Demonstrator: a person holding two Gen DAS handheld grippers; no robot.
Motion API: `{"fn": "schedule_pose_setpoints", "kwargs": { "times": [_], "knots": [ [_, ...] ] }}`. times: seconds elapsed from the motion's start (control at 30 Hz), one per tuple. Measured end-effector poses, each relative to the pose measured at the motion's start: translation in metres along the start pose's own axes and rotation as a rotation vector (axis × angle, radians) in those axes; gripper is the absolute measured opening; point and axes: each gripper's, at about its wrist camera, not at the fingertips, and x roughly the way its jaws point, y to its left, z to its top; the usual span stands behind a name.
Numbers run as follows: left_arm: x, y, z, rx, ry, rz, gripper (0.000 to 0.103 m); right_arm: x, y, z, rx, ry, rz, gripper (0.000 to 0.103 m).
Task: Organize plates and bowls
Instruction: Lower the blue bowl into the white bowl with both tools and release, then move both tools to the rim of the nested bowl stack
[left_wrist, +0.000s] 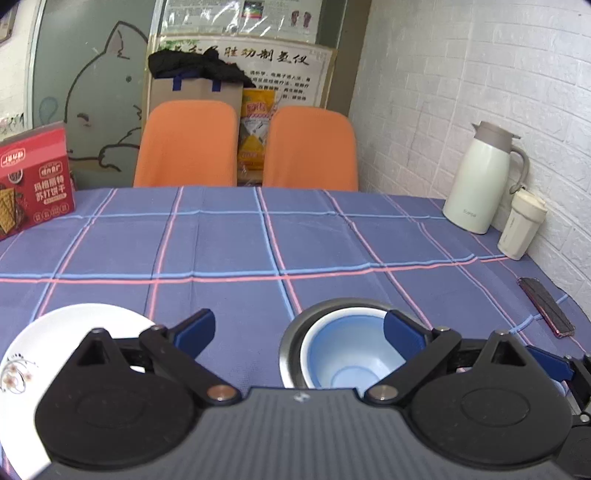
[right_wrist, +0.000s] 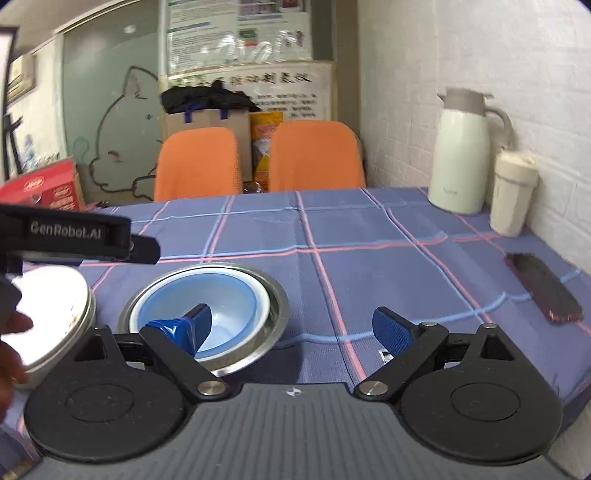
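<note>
A steel bowl (left_wrist: 291, 343) with a blue bowl (left_wrist: 347, 354) nested inside stands on the checked tablecloth. To its left lies a white plate (left_wrist: 66, 332) with a small flower motif. My left gripper (left_wrist: 299, 330) is open above the cloth, its right finger over the blue bowl's rim and its left finger at the plate's edge. In the right wrist view the same steel bowl (right_wrist: 275, 299) and blue bowl (right_wrist: 221, 299) sit left of centre. My right gripper (right_wrist: 295, 323) is open, its left finger over the blue bowl. The white plate (right_wrist: 48, 306) rests on a metal dish.
A cream thermos jug (right_wrist: 461, 155), a lidded cup (right_wrist: 511, 195) and a dark phone (right_wrist: 543, 288) line the brick wall on the right. A red biscuit box (left_wrist: 33, 177) stands far left. Two orange chairs (left_wrist: 184, 144) face the far table edge. A hand (right_wrist: 11, 350) shows at left.
</note>
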Motion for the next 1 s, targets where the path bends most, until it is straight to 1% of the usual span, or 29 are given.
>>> {"fn": "schedule_pose_setpoints", "kwargs": {
  "times": [0.1, 0.17, 0.4, 0.53, 0.73, 1.0],
  "knots": [
    [0.007, -0.002, -0.001, -0.025, 0.030, -0.016, 0.097, 0.002, -0.005, 0.002, 0.039, 0.014, -0.028, 0.082],
    [0.009, -0.005, -0.001, -0.029, 0.040, -0.033, 0.097, 0.000, -0.007, 0.001, 0.050, 0.009, -0.026, 0.082],
    [0.014, -0.021, -0.005, 0.049, 0.054, 0.052, 0.097, -0.001, -0.013, -0.001, 0.076, 0.028, 0.044, 0.082],
    [0.015, -0.025, -0.007, 0.064, 0.066, 0.078, 0.097, -0.002, -0.018, 0.000, 0.090, 0.029, 0.021, 0.082],
    [0.013, -0.026, -0.007, 0.080, 0.063, 0.098, 0.097, -0.001, -0.023, -0.001, 0.113, 0.043, 0.019, 0.082],
    [0.014, -0.024, -0.008, 0.078, 0.080, 0.109, 0.097, -0.001, -0.010, 0.002, 0.058, 0.068, 0.037, 0.082]
  ]
}}
